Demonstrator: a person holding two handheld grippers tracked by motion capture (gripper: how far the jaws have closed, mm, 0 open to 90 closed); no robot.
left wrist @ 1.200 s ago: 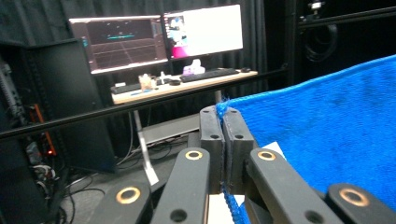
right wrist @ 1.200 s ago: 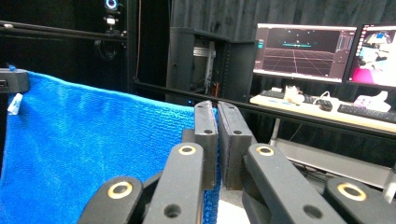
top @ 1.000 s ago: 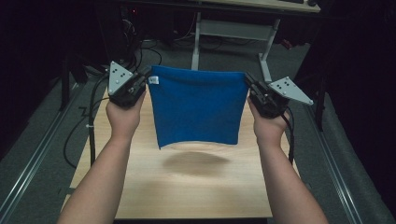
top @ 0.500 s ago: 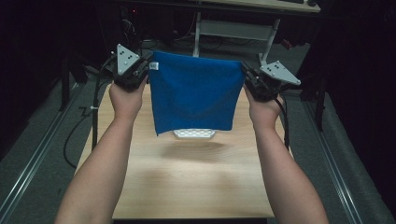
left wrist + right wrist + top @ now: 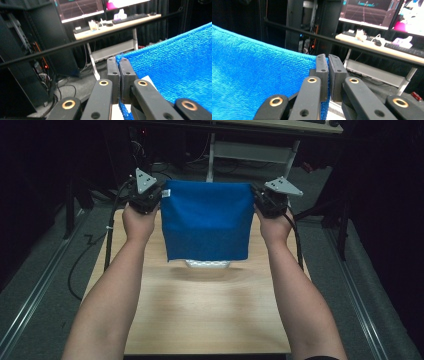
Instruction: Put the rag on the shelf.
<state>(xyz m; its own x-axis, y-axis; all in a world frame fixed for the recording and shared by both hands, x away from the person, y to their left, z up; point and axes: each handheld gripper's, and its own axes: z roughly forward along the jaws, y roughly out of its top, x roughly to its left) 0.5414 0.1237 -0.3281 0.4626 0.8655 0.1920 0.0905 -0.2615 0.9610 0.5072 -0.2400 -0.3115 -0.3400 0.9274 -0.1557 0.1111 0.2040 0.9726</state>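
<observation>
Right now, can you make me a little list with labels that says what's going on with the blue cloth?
cloth: a blue towel, hanging spread out above the table
left gripper: shut on the towel's top left corner
right gripper: shut on the towel's top right corner
top edge: stretched between the two grippers, sagging slightly
bottom edge: hangs free above the wood
tag: a small white label near the left corner
under the towel: something pale peeks out on the table, too hidden to name
</observation>
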